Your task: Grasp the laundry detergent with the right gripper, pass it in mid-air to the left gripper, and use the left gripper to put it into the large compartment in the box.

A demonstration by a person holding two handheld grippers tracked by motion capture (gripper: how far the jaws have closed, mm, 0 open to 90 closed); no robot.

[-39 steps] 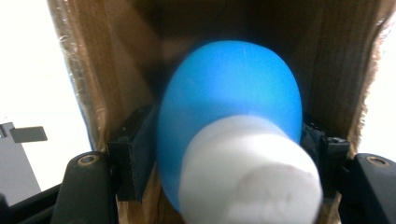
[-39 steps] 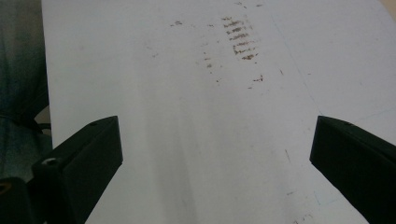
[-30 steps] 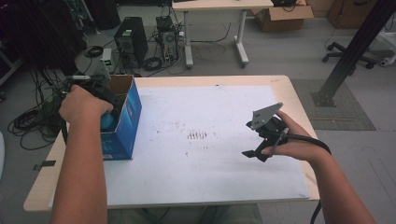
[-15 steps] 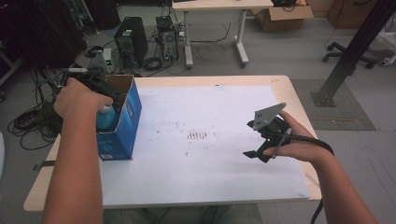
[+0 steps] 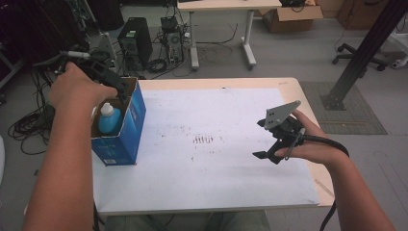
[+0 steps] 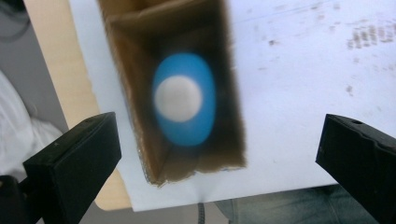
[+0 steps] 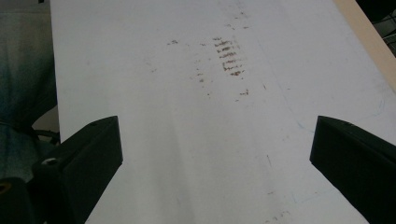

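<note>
Left hand-held gripper (image 5: 118, 86) risen above bottle (image 5: 109, 120), jaws apart.

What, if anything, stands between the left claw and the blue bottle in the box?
Nothing visible does. The left claw hangs open above the open-topped blue cardboard box, and the blue bottle stands upright inside, its white cap facing up between the jaws.

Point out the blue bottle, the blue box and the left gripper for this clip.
blue bottle (image 6: 178, 97): left gripper view, on its white cap.
blue box (image 5: 130, 129): high view, on its blue side wall.
left gripper (image 6: 218, 161): left gripper view, midway between its open fingers.
</note>
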